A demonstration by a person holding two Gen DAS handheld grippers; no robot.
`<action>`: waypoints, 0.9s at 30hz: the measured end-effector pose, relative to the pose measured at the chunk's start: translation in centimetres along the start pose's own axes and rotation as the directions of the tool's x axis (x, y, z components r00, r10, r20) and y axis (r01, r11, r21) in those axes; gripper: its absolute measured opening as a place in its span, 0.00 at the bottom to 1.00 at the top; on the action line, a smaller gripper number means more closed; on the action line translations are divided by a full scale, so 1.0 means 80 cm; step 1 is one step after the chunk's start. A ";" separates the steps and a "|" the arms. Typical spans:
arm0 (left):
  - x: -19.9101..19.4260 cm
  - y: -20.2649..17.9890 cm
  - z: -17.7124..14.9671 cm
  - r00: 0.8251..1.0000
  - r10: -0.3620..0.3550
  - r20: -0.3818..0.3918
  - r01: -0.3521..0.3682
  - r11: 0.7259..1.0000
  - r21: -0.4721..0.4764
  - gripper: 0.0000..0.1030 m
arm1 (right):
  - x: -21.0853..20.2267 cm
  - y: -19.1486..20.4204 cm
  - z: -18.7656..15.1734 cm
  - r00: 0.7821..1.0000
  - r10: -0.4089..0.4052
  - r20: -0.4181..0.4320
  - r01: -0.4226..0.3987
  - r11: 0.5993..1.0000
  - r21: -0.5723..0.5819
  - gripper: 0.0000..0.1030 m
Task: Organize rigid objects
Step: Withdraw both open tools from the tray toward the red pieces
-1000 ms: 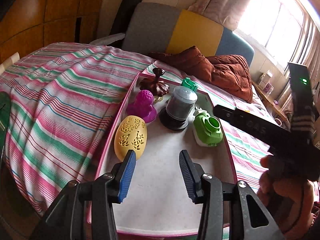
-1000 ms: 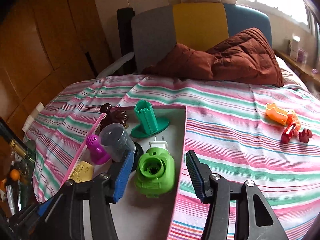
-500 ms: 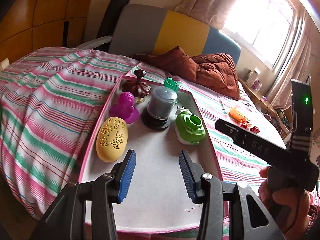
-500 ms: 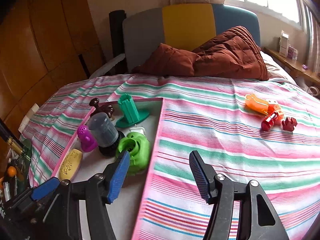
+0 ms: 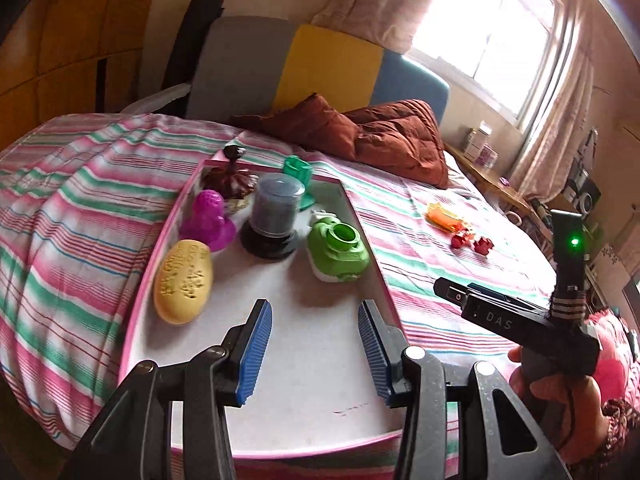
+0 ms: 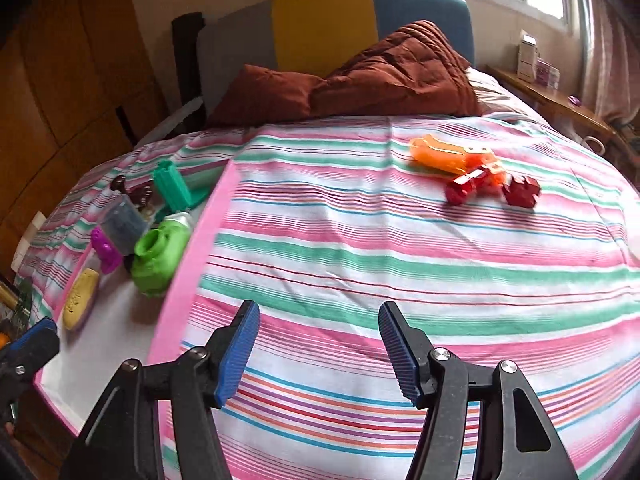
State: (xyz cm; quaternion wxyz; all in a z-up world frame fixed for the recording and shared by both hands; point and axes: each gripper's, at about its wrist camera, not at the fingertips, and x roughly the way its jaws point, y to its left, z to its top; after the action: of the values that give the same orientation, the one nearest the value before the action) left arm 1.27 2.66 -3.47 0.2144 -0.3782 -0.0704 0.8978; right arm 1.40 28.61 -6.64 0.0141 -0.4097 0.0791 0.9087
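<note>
A pink-rimmed white tray [image 5: 312, 368] lies on the striped bed and holds a yellow oval piece [image 5: 183, 281], a magenta piece [image 5: 208, 220], a grey cylinder on a black base [image 5: 276, 214], a green-and-white piece [image 5: 338, 250], a teal piece [image 5: 298, 172] and a brown piece [image 5: 232, 178]. My left gripper [image 5: 314, 354] is open and empty over the tray's near end. My right gripper [image 6: 320, 356] is open and empty over the bedspread, right of the tray [image 6: 192, 256]. An orange piece [image 6: 448, 156] and two red pieces [image 6: 466, 188] lie on the bed far right.
A brown quilt [image 6: 384, 76] is bunched at the head of the bed, before a grey, yellow and blue headboard [image 6: 324, 24]. A wooden side shelf [image 6: 560, 100] with boxes runs along the right under the window. Wood panelling stands on the left.
My right gripper has swung right, off the tray and over the bedspread toward the orange and red pieces. My left gripper has drawn back a little; the tray pieces have not moved.
</note>
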 end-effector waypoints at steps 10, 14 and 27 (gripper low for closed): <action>0.000 -0.040 -0.001 0.997 -0.073 -0.032 0.075 0.995 0.069 0.44 | 0.005 -0.125 0.022 0.988 -0.155 0.000 0.153 0.978 0.138 0.61; 0.002 -0.057 0.006 0.993 -0.106 -0.057 0.111 0.990 0.086 0.44 | 0.008 -0.184 0.056 0.980 -0.199 0.003 0.193 0.955 0.223 0.61; 0.000 -0.087 0.007 0.992 -0.089 -0.087 0.100 0.986 0.135 0.44 | 0.065 -0.276 0.145 0.966 -0.252 -0.065 0.256 0.880 0.400 0.63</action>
State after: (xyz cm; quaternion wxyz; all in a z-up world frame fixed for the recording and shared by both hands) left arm 3.16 8.93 -1.11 0.2852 -0.3945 -0.0170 0.8734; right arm -8.69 52.01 -5.88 0.2171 -0.4098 0.2113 0.8604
